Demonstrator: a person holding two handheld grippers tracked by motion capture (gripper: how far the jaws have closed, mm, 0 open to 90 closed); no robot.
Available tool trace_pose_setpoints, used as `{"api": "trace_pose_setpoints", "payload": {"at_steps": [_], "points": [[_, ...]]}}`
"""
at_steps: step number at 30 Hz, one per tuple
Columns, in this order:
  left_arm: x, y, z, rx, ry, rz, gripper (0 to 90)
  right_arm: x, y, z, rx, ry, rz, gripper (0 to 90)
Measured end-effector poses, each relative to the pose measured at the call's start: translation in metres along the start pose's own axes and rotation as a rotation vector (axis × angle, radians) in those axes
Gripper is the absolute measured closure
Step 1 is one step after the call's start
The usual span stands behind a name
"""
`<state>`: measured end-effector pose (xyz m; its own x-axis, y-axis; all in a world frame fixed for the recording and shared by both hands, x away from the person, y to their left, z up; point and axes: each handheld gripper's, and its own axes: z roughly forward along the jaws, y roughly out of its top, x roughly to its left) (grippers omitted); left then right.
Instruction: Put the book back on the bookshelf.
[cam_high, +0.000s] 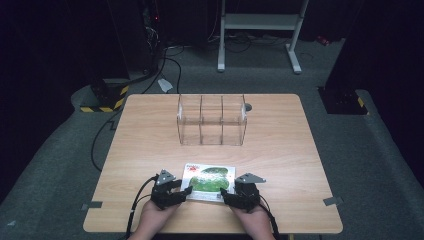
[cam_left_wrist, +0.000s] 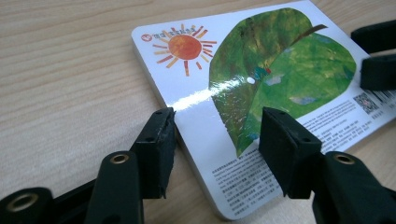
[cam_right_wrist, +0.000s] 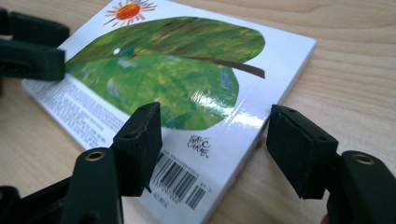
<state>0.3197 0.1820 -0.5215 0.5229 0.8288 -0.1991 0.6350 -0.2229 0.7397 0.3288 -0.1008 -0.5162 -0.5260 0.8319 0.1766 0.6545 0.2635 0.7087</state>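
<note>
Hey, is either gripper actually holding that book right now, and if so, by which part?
Nothing is held. The book lies flat on the table; the left gripper and right gripper straddle its near corners with jaws apart, not clamped.

book (cam_right_wrist: 187, 70) | signature "Eric Carle" | barcode, small print unreadable

Your left gripper (cam_high: 184, 192): matte black body, grey three-cornered plate on top, black cable trailing off near table edge. Your right gripper (cam_high: 225, 196): same build, same grey plate, own black cable. Jaw arms black with brass-ringed screw holes; pads (cam_left_wrist: 159, 149) blocky black, small round holes along side faces. Your forearms bare, no sleeves
</note>
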Motion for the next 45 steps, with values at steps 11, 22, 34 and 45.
{"api": "trace_pose_setpoints", "payload": {"at_steps": [11,22,34,45], "points": [[-0.004,-0.002,0.000,-0.011,0.013,-0.037,49.3,-0.003,0.010,0.009,-0.015,-0.034,-0.017,36.1],[-0.004,0.000,0.000,-0.031,0.046,-0.026,56.6,0.000,0.006,0.007,-0.018,-0.029,-0.008,33.4],[-0.001,0.003,0.001,-0.037,0.062,-0.013,60.9,0.003,0.002,0.005,-0.028,-0.040,-0.003,33.0],[0.009,0.006,0.002,-0.067,0.039,-0.090,69.8,0.004,-0.002,0.003,-0.036,-0.031,-0.001,33.2]]}}
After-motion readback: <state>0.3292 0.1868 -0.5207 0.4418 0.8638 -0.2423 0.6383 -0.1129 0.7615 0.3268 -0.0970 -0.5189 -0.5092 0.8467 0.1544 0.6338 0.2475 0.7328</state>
